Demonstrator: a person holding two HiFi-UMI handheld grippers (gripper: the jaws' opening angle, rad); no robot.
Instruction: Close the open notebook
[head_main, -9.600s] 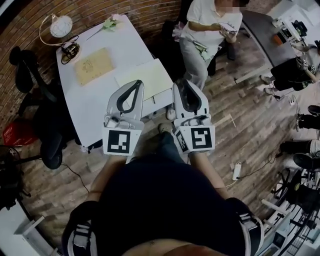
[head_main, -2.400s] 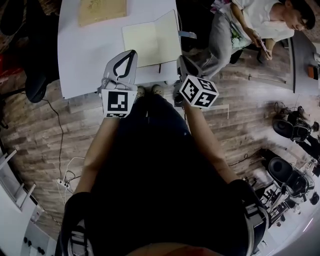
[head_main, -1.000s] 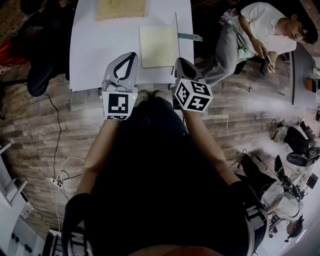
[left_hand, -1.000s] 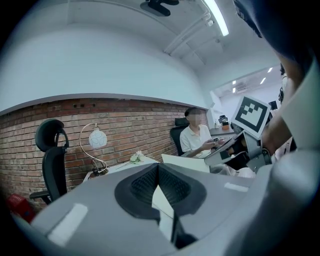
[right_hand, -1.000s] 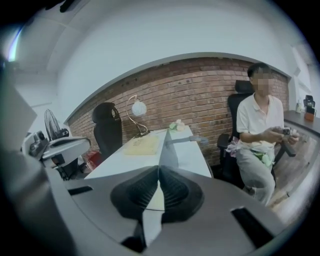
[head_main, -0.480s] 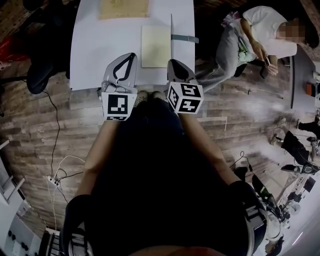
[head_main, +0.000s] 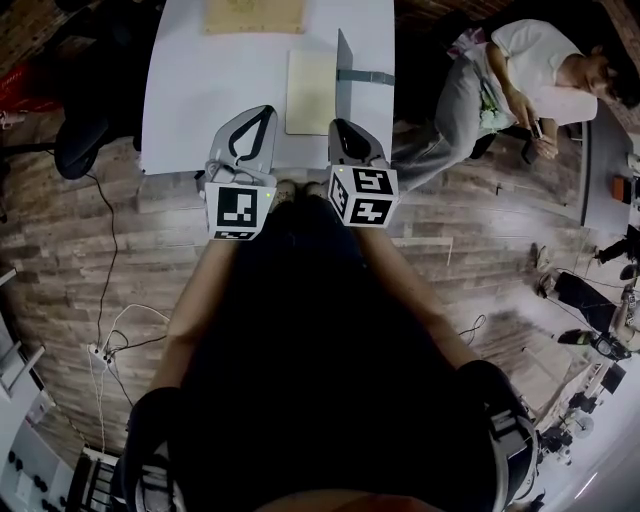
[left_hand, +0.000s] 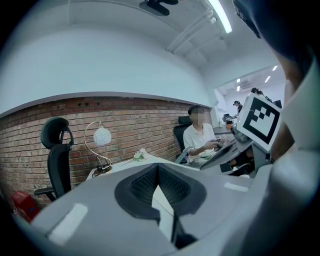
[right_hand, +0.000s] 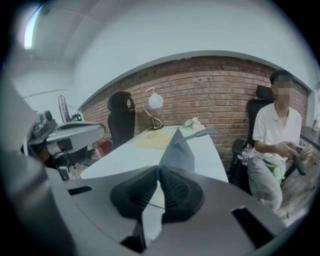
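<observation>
The notebook lies on the white table (head_main: 200, 90) with its cream left page (head_main: 310, 90) flat. Its grey right cover (head_main: 343, 70) stands raised on edge, an elastic strap (head_main: 368, 76) trailing to its right. My right gripper (head_main: 338, 124) is at the cover's near edge. In the right gripper view the cover (right_hand: 177, 150) rises straight out of the closed tips of that gripper (right_hand: 159, 169). My left gripper (head_main: 264, 110) hovers over the table's near edge left of the notebook, shut with nothing in it (left_hand: 158, 166).
A tan mat (head_main: 255, 15) lies behind the notebook. A globe lamp (right_hand: 155, 101) and a flower stand at the table's far end. A seated person (head_main: 520, 70) is to the right, and a black office chair (head_main: 85, 150) to the left.
The notebook's right cover has swung up from flat to standing on edge. My right gripper has moved left with it. The left gripper has stayed put.
</observation>
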